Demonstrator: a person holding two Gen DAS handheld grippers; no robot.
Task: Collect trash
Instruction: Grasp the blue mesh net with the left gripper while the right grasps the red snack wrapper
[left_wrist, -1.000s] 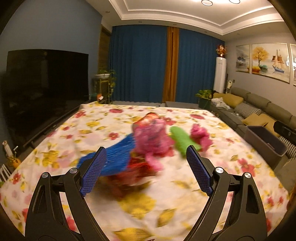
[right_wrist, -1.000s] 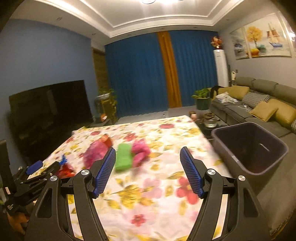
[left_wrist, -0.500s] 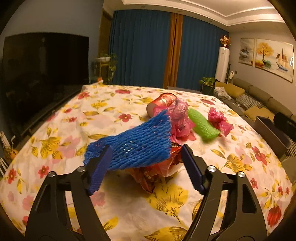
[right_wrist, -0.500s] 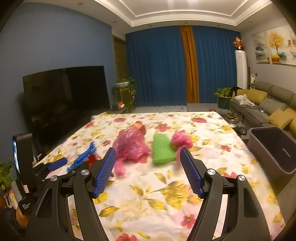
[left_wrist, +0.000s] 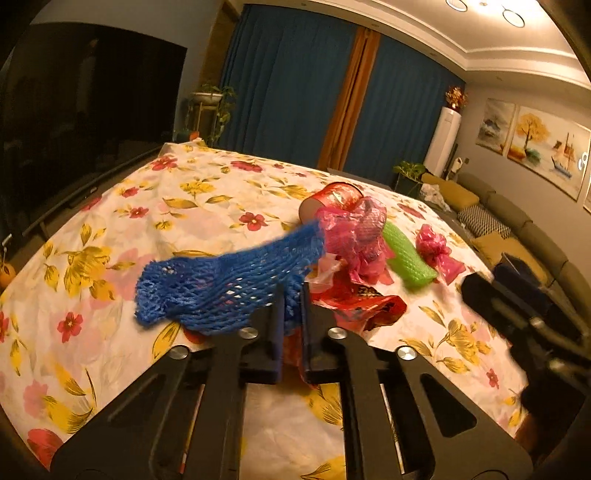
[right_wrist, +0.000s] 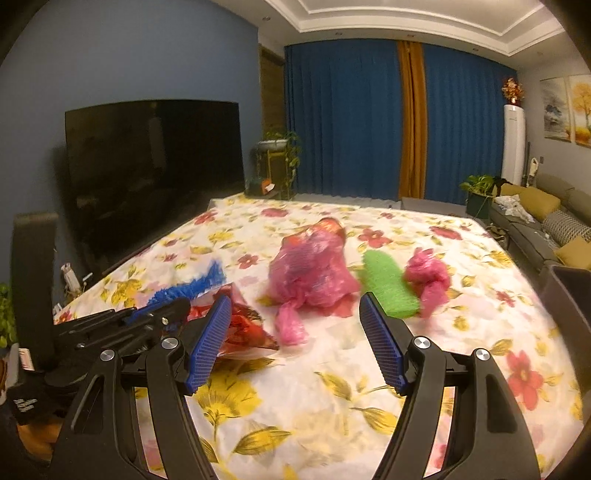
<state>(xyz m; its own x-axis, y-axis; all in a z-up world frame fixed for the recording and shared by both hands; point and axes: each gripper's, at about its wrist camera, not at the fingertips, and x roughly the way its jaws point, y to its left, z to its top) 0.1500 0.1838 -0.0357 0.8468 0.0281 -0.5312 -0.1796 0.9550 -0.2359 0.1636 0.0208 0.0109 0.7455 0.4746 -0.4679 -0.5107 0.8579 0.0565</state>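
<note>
Half a second back the left gripper (left_wrist: 291, 295) gaped around the blue net (left_wrist: 229, 284); now it's pinched shut on it — first catch, above the table (left_wrist: 207, 206). Right gripper (right_wrist: 295, 325) hangs wide, empty; bin (right_wrist: 569, 306) waits rightward.

On the floral cloth (right_wrist: 332, 387) lie two foam nets, one blue (left_wrist: 221, 288) and one green (right_wrist: 388, 284); two pink bags (right_wrist: 314, 273) (right_wrist: 428, 277); one red wrapper (right_wrist: 243, 328); one red tube (left_wrist: 332, 199).
</note>
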